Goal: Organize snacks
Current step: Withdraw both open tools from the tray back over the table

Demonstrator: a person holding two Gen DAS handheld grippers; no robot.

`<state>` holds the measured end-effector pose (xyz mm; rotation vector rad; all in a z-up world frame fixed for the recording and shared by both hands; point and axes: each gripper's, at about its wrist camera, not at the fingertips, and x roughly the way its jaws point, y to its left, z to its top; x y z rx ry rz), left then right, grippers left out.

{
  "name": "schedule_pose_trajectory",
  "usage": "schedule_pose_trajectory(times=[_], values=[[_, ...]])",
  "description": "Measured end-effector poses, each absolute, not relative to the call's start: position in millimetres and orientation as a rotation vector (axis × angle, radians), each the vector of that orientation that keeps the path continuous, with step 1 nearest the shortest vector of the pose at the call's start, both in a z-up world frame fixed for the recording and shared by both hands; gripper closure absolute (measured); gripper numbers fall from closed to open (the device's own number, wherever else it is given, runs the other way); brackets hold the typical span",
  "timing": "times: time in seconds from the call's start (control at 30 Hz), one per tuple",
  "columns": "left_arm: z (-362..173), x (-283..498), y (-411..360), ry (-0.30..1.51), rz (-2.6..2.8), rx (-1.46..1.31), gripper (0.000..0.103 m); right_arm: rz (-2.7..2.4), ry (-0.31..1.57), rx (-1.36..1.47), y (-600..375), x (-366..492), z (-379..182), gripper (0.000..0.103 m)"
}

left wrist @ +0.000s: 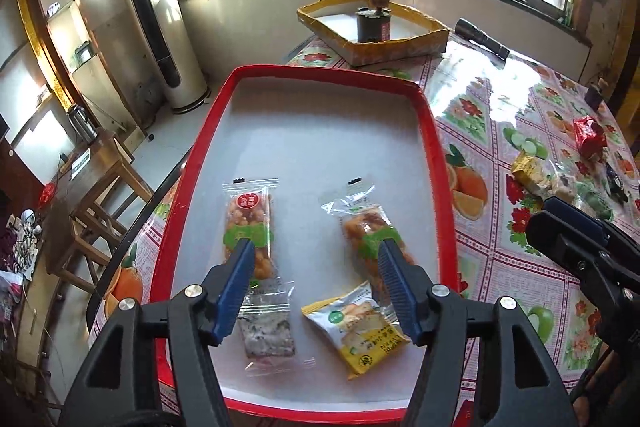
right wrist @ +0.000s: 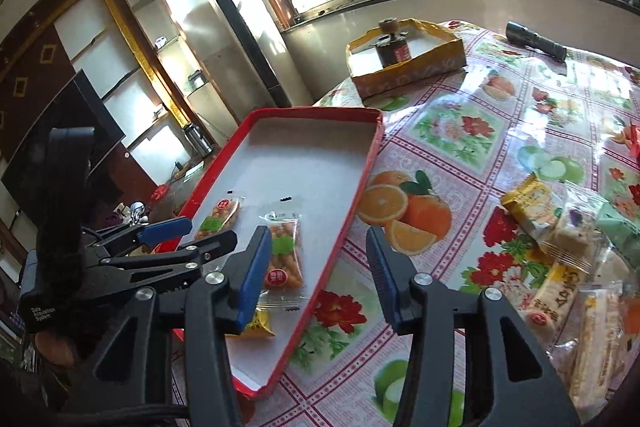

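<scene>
A red tray with a white floor lies on the fruit-print tablecloth. In it lie two clear-wrapped nut bars, a grey bar and a yellow packet. My left gripper is open and empty, hovering above these snacks. My right gripper is open and empty over the tray's right rim. A pile of loose snacks lies on the table to its right; it also shows in the left wrist view. The left gripper shows in the right wrist view.
A yellow cardboard tray holding a dark jar stands at the table's far side. A black torch lies beside it. A red packet lies far right. The table edge runs left of the red tray.
</scene>
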<state>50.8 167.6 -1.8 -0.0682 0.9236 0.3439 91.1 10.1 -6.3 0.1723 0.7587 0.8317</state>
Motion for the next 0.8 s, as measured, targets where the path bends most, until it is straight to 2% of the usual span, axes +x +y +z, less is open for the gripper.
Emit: schedule_pose_trajectory(times=[0.8], values=[[6.3, 49.9, 95.5, 0.918, 0.179, -0.042, 0.038, 0.620, 0.707, 0.262, -96.9, 71.7, 1.6, 0.048]])
